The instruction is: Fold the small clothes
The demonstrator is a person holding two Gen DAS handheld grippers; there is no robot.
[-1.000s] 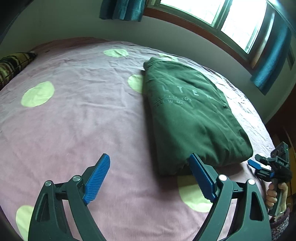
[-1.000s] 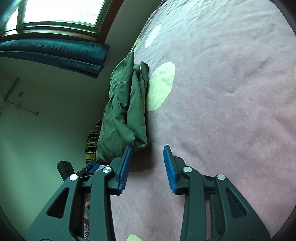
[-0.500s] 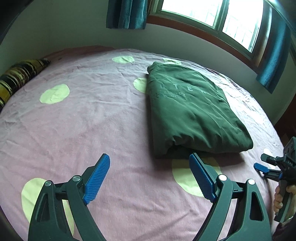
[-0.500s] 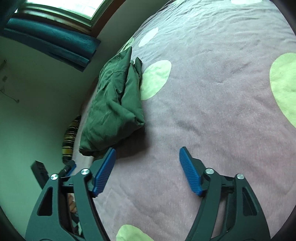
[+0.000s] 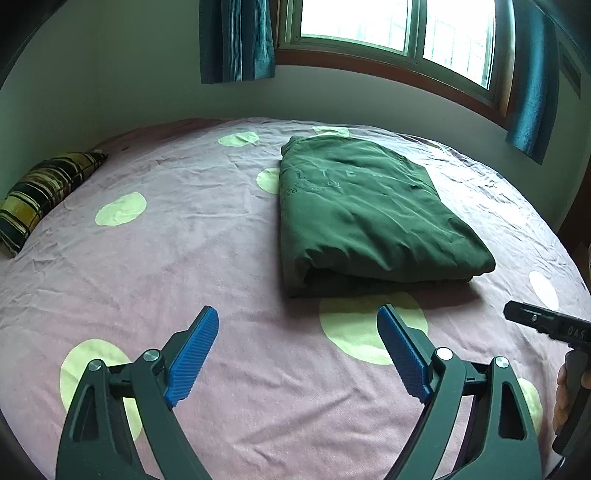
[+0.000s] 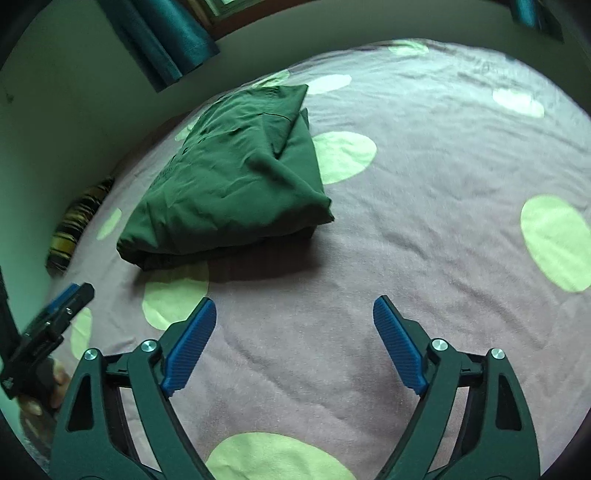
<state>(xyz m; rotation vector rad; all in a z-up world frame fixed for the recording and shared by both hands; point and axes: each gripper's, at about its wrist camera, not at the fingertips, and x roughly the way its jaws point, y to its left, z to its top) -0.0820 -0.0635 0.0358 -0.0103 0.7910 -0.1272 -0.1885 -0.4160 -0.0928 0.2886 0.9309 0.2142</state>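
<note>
A dark green garment [image 5: 365, 210] lies folded into a thick rectangle on the pink bedspread [image 5: 184, 258] with pale green dots. It also shows in the right wrist view [image 6: 229, 184], up and to the left. My left gripper [image 5: 297, 350] is open and empty, held above the bed a short way in front of the garment's near fold. My right gripper [image 6: 293, 339] is open and empty, back from the garment's corner. Each gripper shows at the edge of the other's view.
A striped yellow and black pillow [image 5: 44, 192] lies at the bed's far left. A wall with a window [image 5: 399, 26] and teal curtains [image 5: 236, 40] stands behind the bed. The bedspread stretches around the garment.
Both grippers have pulled back from the folded garment. The right gripper has opened wide. The garment stays folded on the bed.
</note>
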